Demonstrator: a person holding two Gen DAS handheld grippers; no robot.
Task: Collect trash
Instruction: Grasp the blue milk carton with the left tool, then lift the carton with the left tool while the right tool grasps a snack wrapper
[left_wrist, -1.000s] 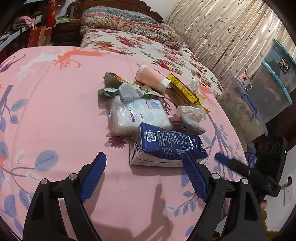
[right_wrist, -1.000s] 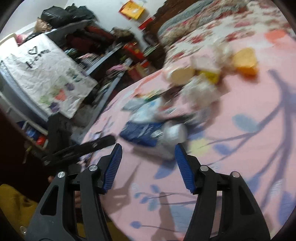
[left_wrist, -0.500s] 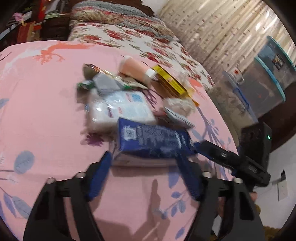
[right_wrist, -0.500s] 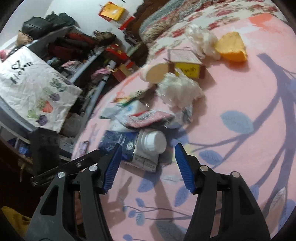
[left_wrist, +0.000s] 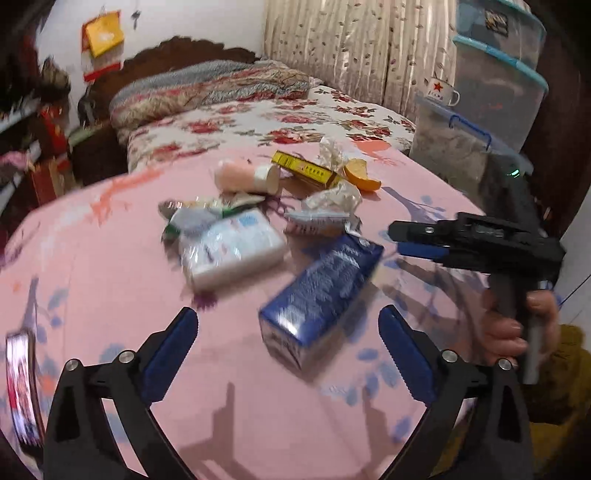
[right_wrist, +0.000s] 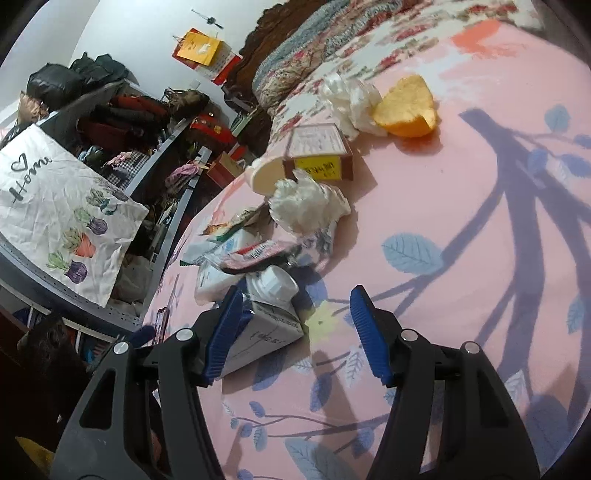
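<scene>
Left wrist view, nearest first: the left gripper (left_wrist: 288, 354) stands very wide, its jaws opening, and the blue and white milk carton (left_wrist: 321, 299) lies on the pink sheet with blue leaf print (left_wrist: 110, 277) just ahead of the gap, touched by neither blue pad. At the right, a hand (left_wrist: 524, 325) holds the right gripper (left_wrist: 417, 242), which reaches in toward the carton's far end. Beyond the carton lie a white plastic pack of tissues (left_wrist: 232, 251), a crumpled red and white wrapper (left_wrist: 317, 221), a green and white torn packet (left_wrist: 195, 214), then a pale pink cup on its side (left_wrist: 247, 177), a long yellow and brown box (left_wrist: 306, 170), crumpled white tissue (left_wrist: 332, 153) and a piece of orange peel (left_wrist: 360, 179). Farther off are the floral bedspread (left_wrist: 266, 125), cream curtains (left_wrist: 351, 55) and stacked clear storage bins with teal lids (left_wrist: 491, 88). Right wrist view shows the right gripper (right_wrist: 295, 332) about half open, its left pad against the side of the carton's white capped end (right_wrist: 266, 325), the right pad clear of it, so nothing is clamped. Past it sit the wrapper, a wad of tissue (right_wrist: 306, 206), the box, the peel and cluttered shelves (right_wrist: 129, 122).
</scene>
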